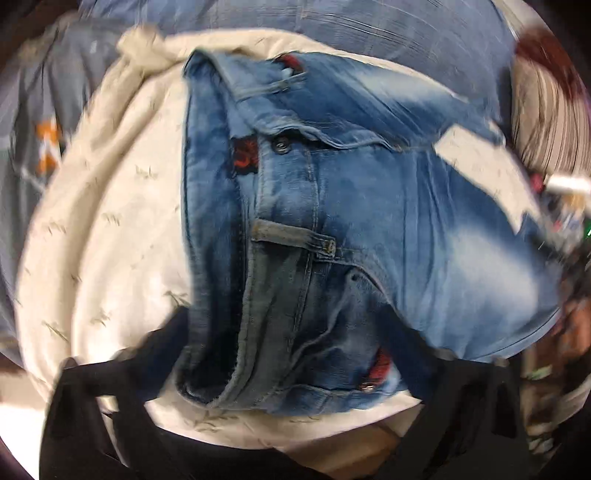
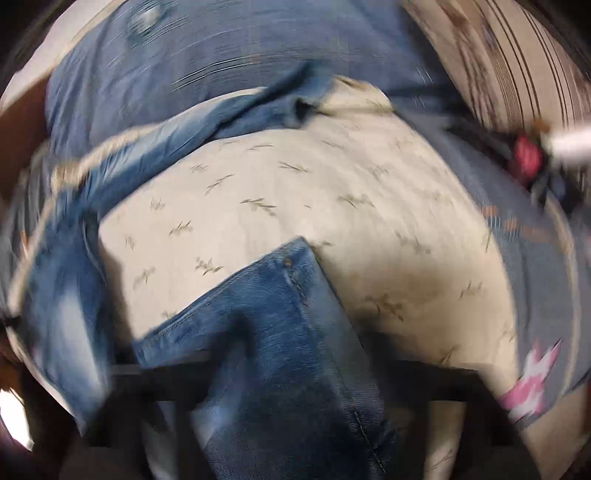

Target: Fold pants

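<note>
- Around the work I see a grey-blue printed cloth (image 1: 40, 122) at the left of the left wrist view, a blue fabric (image 1: 332, 26) along the top, and striped fabric (image 1: 546, 110) at the upper right; small blurred clutter (image 2: 535, 155) sits at the upper right of the right wrist view.
- The jeans (image 1: 369, 206) lie on a cream sheet (image 1: 110, 221), waistband and button near the frame centre, filling the middle and right of the left view.
- My left tool (image 1: 280, 369) has its dark fingers spread wide at the bottom of the frame, the waistband end of the jeans between them; I cannot tell whether it grips.
- My right tool (image 2: 295, 373) is clamped on a dark denim fold, which runs up from bottom centre over the crossbar.
- Open cream sheet shows right of that fold and left of the waistband.
- The far jeans edge curves along the upper left of the right view.
- Both views are motion-blurred.
</note>
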Demonstrator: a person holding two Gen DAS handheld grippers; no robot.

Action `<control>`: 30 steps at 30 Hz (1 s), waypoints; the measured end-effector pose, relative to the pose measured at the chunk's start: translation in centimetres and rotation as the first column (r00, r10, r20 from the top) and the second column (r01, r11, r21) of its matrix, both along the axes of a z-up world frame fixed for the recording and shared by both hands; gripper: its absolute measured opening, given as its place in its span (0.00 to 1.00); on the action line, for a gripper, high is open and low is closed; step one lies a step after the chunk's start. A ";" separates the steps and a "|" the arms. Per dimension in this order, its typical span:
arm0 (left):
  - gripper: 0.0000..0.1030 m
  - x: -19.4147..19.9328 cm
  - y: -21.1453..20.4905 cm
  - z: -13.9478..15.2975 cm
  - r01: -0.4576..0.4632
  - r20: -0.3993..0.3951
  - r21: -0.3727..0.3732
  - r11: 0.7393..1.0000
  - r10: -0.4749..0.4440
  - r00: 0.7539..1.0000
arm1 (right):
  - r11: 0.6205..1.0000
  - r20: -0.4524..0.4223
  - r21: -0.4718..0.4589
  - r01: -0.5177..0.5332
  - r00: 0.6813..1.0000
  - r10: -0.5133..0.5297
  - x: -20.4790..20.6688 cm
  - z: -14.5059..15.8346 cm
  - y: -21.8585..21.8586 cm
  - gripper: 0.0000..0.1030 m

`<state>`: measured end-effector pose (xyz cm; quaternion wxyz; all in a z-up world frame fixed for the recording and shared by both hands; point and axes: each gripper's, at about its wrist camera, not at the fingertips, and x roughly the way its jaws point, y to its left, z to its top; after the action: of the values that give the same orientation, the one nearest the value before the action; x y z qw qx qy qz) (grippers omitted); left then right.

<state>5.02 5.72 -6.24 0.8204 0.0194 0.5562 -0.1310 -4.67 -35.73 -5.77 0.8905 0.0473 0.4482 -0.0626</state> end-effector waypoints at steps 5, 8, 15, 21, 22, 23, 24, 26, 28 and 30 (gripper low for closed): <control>0.32 -0.2 0.0 2.2 -0.014 0.020 0.028 1.000 0.014 1.000 | 0.993 0.202 -0.042 0.112 0.974 -0.102 -3.9 6.2 -3.1 0.18; 0.32 -0.1 0.0 1.0 -0.048 0.007 0.059 0.997 0.047 0.999 | 0.962 0.156 0.031 0.272 0.949 -0.273 -4.5 4.4 -8.3 0.19; 0.35 -0.3 0.0 0.7 -0.054 -0.042 0.031 0.998 0.055 0.998 | 0.902 0.079 0.257 0.348 0.922 -0.378 -6.9 0.8 -12.2 0.36; 0.63 -1.1 0.2 3.4 -0.049 0.000 -0.128 0.991 0.049 0.999 | 0.864 0.104 0.303 0.402 0.887 -0.449 -10.1 0.4 -13.5 0.76; 0.63 -1.1 -0.5 3.1 -0.039 0.004 -0.102 0.994 0.040 0.999 | 0.876 0.074 0.270 0.400 0.898 -0.433 -9.6 -0.4 -13.0 0.75; 0.63 -1.1 -0.9 2.7 -0.028 -0.002 -0.069 0.997 0.028 1.000 | 0.882 0.045 0.240 0.405 0.903 -0.427 -9.3 -0.9 -12.8 0.71; 0.63 -1.1 -1.4 1.9 -0.013 -0.015 -0.031 0.999 0.013 1.000 | 0.886 0.017 0.201 0.418 0.903 -0.429 -9.0 -1.2 -12.5 0.70; 0.62 -1.4 -2.7 0.5 0.032 -0.045 0.017 0.999 -0.031 0.998 | 0.889 0.027 0.135 0.438 0.895 -0.445 -8.3 -0.8 -11.6 0.69; 0.62 -1.5 -2.9 1.3 0.048 -0.022 0.036 0.998 -0.047 0.999 | 0.893 0.123 0.126 0.433 0.886 -0.447 -7.7 1.3 -10.6 0.70; 0.62 -1.0 -2.0 3.4 0.027 0.045 0.018 0.999 -0.028 0.999 | 0.907 0.192 0.149 0.393 0.889 -0.416 -6.7 3.2 -10.0 0.70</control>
<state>4.06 3.68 -2.86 0.8307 0.0370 0.5383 -0.1370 -11.40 -45.76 -2.58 0.8980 0.1937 0.3299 -0.2173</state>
